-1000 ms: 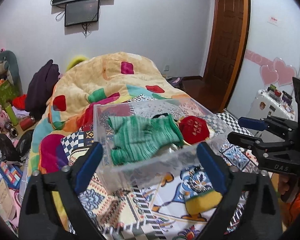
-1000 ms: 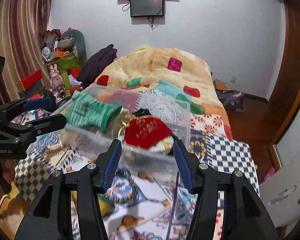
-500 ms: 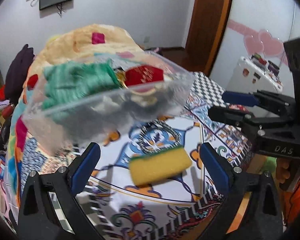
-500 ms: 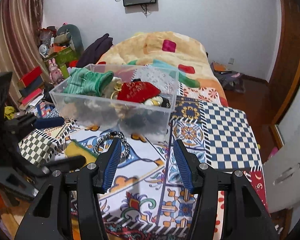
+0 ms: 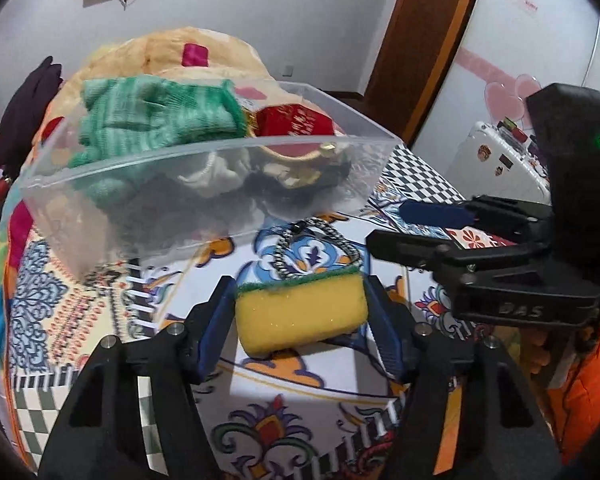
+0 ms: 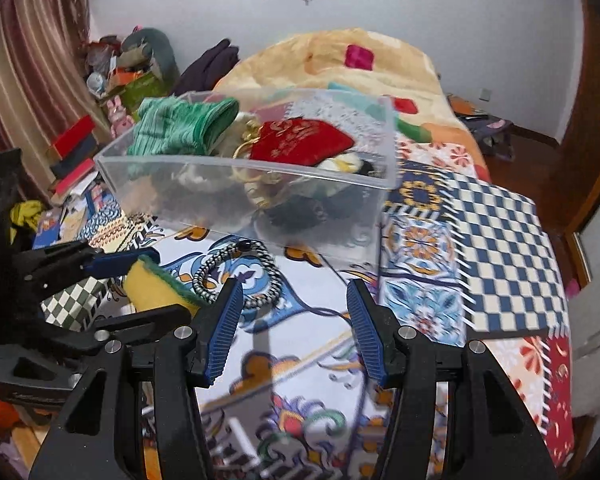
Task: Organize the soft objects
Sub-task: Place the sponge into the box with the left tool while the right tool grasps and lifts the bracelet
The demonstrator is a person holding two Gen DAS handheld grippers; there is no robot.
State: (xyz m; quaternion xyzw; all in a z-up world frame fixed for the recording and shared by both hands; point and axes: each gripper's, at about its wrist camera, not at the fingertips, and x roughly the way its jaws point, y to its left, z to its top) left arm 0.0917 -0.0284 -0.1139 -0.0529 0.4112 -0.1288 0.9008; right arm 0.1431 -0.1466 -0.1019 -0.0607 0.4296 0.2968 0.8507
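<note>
A yellow sponge (image 5: 302, 312) with a green scouring top lies on the patterned bedspread. My left gripper (image 5: 300, 320) has its blue pads against both ends of it. The sponge also shows in the right wrist view (image 6: 152, 286) between the left fingers. Behind it stands a clear plastic bin (image 5: 204, 196) holding a green knit item (image 5: 156, 116), a red pouch (image 5: 296, 122) and other soft things. My right gripper (image 6: 296, 332) is open and empty above the bedspread in front of the bin (image 6: 260, 200).
A black-and-white beaded loop (image 5: 316, 248) lies between sponge and bin; it also shows in the right wrist view (image 6: 236, 276). A rolled orange quilt (image 6: 340, 64) lies behind the bin. Clutter (image 6: 112, 80) stands at the left, a wooden door (image 5: 424, 40) at the right.
My left gripper has come down and forward and closed its fingers from wide open onto the sponge. My right gripper has drawn back from the bin and stays open.
</note>
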